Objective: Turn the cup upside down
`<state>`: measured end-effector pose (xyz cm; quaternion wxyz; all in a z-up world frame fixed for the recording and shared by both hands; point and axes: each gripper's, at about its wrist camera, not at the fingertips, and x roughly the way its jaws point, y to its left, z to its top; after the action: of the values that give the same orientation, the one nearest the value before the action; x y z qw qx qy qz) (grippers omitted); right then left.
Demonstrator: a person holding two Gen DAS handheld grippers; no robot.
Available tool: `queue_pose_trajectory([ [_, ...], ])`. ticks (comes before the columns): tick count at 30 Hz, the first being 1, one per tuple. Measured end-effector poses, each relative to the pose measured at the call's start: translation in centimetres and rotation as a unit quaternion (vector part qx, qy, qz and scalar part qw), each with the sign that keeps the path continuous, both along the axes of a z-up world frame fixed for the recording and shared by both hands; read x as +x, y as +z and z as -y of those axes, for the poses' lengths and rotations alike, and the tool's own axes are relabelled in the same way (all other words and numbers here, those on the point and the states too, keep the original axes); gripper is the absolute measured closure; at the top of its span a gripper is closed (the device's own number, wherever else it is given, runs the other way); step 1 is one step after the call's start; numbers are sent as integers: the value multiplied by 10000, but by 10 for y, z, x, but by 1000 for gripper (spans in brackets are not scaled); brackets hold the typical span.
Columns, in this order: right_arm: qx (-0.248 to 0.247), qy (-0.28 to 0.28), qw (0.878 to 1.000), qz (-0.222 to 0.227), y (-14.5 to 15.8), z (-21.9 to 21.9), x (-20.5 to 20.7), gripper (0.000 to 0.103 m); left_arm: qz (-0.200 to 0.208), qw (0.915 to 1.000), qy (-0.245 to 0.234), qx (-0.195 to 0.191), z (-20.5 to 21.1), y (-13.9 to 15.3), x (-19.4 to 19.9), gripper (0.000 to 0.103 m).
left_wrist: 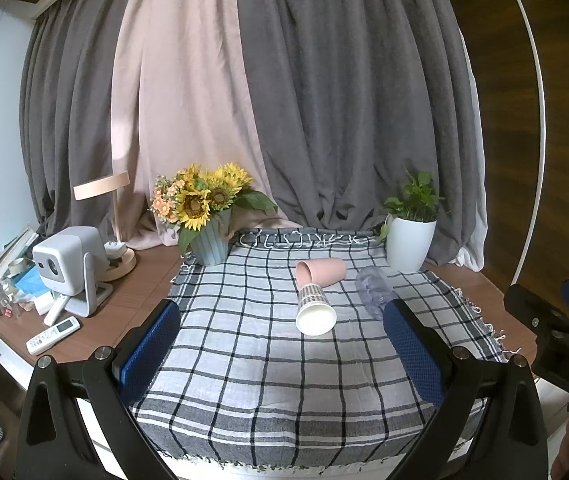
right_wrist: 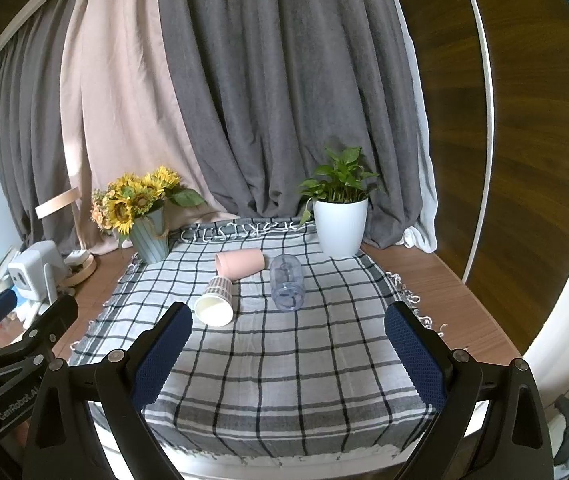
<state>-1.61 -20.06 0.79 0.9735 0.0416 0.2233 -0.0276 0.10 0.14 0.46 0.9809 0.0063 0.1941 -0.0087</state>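
Three cups lie on their sides on a checked cloth [left_wrist: 268, 368] [right_wrist: 284, 360]. A white paper cup [left_wrist: 315, 312] [right_wrist: 215, 302] with a patterned band has its mouth toward me. A pink cup [left_wrist: 321, 271] [right_wrist: 240, 263] lies behind it. A clear plastic cup [left_wrist: 373, 290] [right_wrist: 287, 282] lies to their right. My left gripper [left_wrist: 282, 312] is open and empty, short of the cups. My right gripper [right_wrist: 287, 316] is open and empty, also short of them. Each gripper shows at the edge of the other's view.
A vase of sunflowers [left_wrist: 208, 216] [right_wrist: 144, 216] stands at the cloth's back left, a white plant pot [left_wrist: 409, 246] [right_wrist: 339, 227] at the back right. A projector [left_wrist: 69, 268], a lamp [left_wrist: 114, 216], a remote [left_wrist: 53, 334] and small bottles sit left on the wooden table. Curtains hang behind.
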Motion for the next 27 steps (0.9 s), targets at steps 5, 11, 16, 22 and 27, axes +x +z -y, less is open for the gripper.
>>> queue_pose_trajectory([
  [5, 14, 8, 10000, 16, 0, -1, 1, 6, 0, 10000, 8, -3, 0, -1, 0, 0],
  [11, 9, 1, 10000, 9, 0, -6, 3, 6, 7, 10000, -1, -5, -2, -2, -1, 0],
  [16, 6, -2, 10000, -5, -1, -7, 4, 6, 3, 10000, -7, -11, -2, -3, -1, 0],
  [22, 4, -1, 10000, -6, -1, -8, 5, 6, 4, 10000, -7, -15, -2, -3, -1, 0],
  [27, 11, 2, 10000, -7, -1, -7, 6, 6, 8, 10000, -3, -13, -2, -4, -1, 0],
])
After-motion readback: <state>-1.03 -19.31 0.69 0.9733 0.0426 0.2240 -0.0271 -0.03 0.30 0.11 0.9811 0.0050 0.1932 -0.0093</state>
